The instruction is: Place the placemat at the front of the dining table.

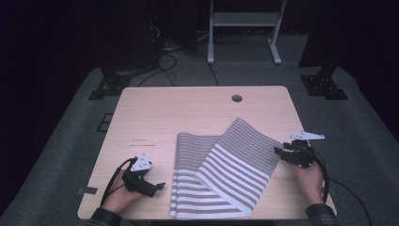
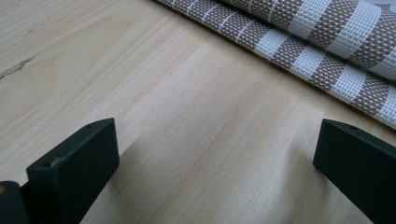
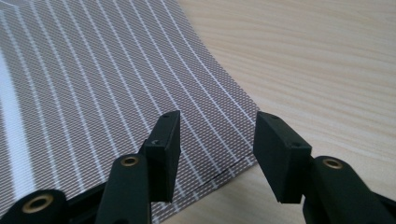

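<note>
Worktop (image 1: 188, 113) of pale wood is filling the middle of the high view, with a round hole (image 1: 236, 98) near its far edge and dark carpet around it. At the near left, the person's left hand (image 1: 120, 193) is resting on the wood and holding the left tongs (image 1: 157, 187), which are pointing toward the striped cloth (image 1: 221, 174) and sitting just beside its left edge without touching it. In the left gripper view those tongs (image 2: 215, 154) are standing released — the two black jaws are spread wide over bare wood, and the cloth's (image 2: 317, 46) brown and white bands are crossing the upper right corner beyond them.

The cloth is lying on the near half of the worktop, centre to right, with one part folded diagonally over the rest (the fine-striped side is facing up on the far part of the fold). Its near edge is reaching close to the near edge of the worktop.

At the right, the right hand (image 1: 310, 181) is holding the right tongs (image 1: 278, 151) at the cloth's right corner. In the right gripper view these tongs (image 3: 217, 140) are released too — the jaws are apart, straddling the corner edge of the cloth (image 3: 93, 84), with nothing between them being pinched.
</note>
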The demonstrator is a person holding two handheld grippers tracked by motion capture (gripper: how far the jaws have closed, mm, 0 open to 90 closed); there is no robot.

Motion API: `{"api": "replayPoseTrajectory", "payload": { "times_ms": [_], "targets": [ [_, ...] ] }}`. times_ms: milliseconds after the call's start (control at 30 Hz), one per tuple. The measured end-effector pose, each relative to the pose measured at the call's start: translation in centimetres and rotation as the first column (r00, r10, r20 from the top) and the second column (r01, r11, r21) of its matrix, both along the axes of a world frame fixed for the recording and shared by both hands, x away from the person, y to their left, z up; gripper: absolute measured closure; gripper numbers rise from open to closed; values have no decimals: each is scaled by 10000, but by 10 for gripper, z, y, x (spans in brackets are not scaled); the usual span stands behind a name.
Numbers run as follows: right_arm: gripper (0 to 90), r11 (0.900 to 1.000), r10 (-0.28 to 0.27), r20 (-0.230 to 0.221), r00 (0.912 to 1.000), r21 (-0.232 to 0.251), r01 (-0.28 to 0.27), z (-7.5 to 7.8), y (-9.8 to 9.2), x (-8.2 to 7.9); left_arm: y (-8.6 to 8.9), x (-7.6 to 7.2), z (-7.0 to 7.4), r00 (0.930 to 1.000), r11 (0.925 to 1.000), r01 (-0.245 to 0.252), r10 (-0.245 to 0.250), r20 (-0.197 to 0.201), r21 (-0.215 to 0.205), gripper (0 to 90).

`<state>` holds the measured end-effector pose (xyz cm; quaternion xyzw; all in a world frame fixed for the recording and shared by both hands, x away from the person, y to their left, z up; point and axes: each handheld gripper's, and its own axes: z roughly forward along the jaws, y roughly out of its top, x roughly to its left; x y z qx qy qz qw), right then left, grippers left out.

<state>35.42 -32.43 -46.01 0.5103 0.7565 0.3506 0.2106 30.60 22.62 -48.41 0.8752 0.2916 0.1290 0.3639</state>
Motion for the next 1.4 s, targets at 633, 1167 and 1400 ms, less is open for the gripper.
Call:
{"api": "replayPoseTrajectory", "payload": {
  "times_ms": [633,1167,1400],
  "targets": [
    [769,9996,-213,-801,9966,189,229,-15,-9,15,0,0,0,10000,10000,-21,21,2,14,0],
    [857,9999,-88,-830,9965,-57,83,3,-6,34,0,0,0,10000,10000,-34,34,-10,11,0],
    [857,10000,-99,-512,9986,-8,98,15,-3,52,0,0,0,10000,10000,-33,33,-7,10,0]
  ]
}}
